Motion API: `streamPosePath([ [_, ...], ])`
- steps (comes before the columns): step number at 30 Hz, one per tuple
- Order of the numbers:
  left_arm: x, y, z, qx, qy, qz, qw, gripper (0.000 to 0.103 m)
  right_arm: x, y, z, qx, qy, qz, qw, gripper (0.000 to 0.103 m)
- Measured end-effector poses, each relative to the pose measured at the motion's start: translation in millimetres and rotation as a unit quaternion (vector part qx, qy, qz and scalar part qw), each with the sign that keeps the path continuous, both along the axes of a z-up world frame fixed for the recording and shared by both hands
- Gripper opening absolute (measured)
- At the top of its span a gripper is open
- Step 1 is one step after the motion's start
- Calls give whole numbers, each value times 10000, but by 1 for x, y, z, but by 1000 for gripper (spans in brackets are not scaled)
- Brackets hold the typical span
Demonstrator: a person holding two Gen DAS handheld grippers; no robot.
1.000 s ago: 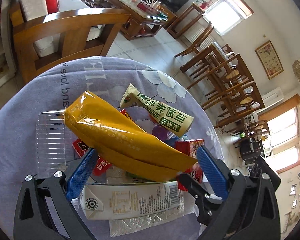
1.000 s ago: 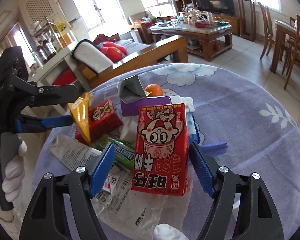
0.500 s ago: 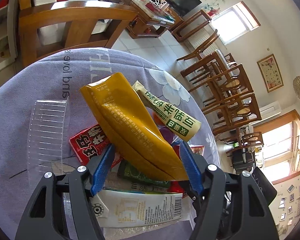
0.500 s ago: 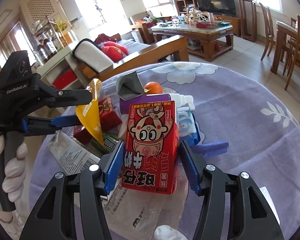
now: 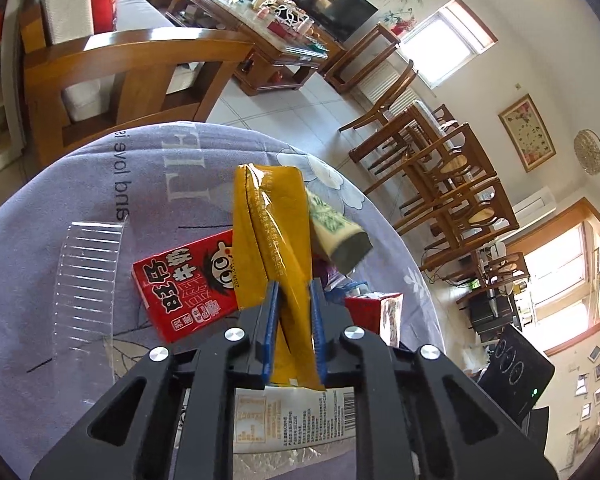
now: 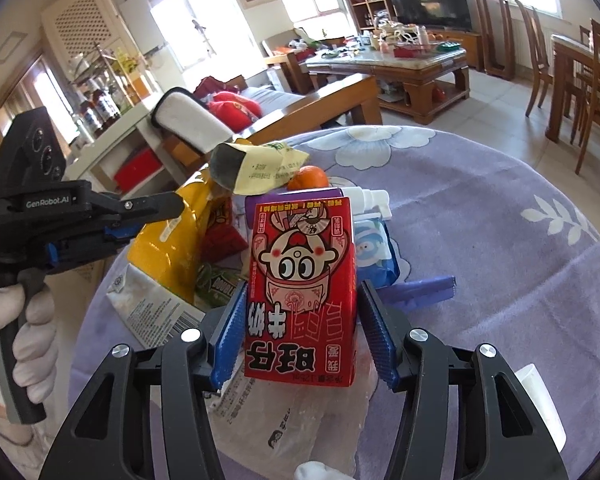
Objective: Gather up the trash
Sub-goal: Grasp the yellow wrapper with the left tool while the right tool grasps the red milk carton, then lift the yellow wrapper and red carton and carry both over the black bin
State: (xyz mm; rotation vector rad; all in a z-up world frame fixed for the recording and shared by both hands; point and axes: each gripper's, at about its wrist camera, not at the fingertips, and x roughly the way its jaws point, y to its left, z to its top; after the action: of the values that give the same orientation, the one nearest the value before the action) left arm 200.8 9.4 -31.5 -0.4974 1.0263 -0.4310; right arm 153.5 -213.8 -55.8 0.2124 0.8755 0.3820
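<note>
A pile of trash lies on a round table with a purple flowered cloth. My left gripper is shut on a yellow foil snack bag, which also shows in the right wrist view. My right gripper has its blue pads on both sides of an upright red milk carton and looks shut on it. A second red carton lies flat on the cloth left of the yellow bag. A pale green-printed wrapper tumbles beside the bag, blurred.
A clear ribbed plastic tray lies at the left. A white barcoded pouch lies under my left gripper. An orange, a blue wipes pack and a purple strip sit in the pile. Wooden chairs surround the table.
My left gripper has closed on the yellow bag and lifted it upright. My right gripper has narrowed onto the red carton. The pale wrapper has shifted and is in motion.
</note>
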Motion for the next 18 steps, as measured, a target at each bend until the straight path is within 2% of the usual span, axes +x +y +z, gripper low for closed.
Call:
streamPosePath([
  [4,-7,8,0,-43,-177,-24,9998,12,-5,-8,5,286,-59,-59,9996,54],
  [10,-26,15,0,-48,-714,-85,9974,9,-22,-15,23,627,-298,-158,9975,54],
  [18,-68,13,30,-525,-1515,-178,9869,9,-81,-44,70,995,-823,-329,9911,54],
])
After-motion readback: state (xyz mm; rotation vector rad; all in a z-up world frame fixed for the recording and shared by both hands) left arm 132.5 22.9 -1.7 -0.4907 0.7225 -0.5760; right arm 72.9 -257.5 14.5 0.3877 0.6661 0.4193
